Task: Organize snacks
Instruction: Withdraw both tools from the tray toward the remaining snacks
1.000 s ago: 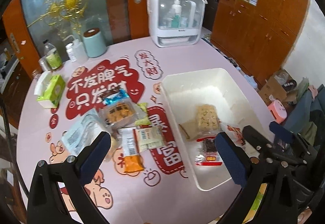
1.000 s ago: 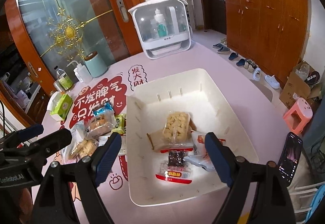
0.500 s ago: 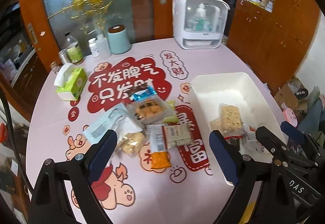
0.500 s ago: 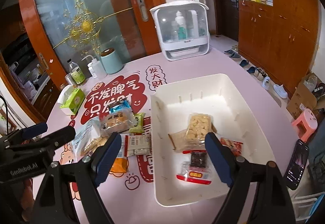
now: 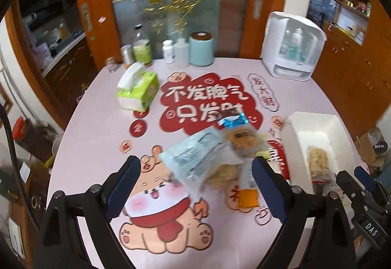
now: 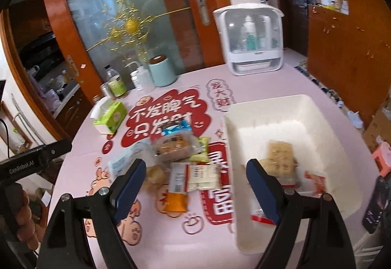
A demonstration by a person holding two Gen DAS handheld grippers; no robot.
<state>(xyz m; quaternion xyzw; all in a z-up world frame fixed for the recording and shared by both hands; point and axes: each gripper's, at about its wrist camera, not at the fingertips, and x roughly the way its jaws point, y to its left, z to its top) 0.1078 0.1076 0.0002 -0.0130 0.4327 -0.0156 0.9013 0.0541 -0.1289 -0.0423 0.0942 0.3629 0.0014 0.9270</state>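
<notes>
Snacks (image 5: pixel 215 151) lie heaped on the pink table (image 5: pixel 97 142) just left of the white bin (image 5: pixel 315 122), which I see on the right edge of my left view. My left gripper (image 5: pixel 195 186) stands with its jaws wide and nothing between the pads — it hangs above the near edge of the heap, over a clear bluish packet (image 5: pixel 195 159). My right gripper (image 6: pixel 195 186) is spread wide too and holds nothing; below it lie a white barcode packet (image 6: pixel 202 177) and an orange-ended one (image 6: pixel 176 198). A blue-topped cake pack (image 6: pixel 174 144) sits at the far side of the heap. Inside the bin a cracker pack (image 6: pixel 279 159) and red-edged wrappers (image 6: pixel 315 181) rest on the floor. A green tissue box (image 5: pixel 139 93) stands well apart at the far left — near bottles and a pale blue canister (image 5: pixel 201 49).
</notes>
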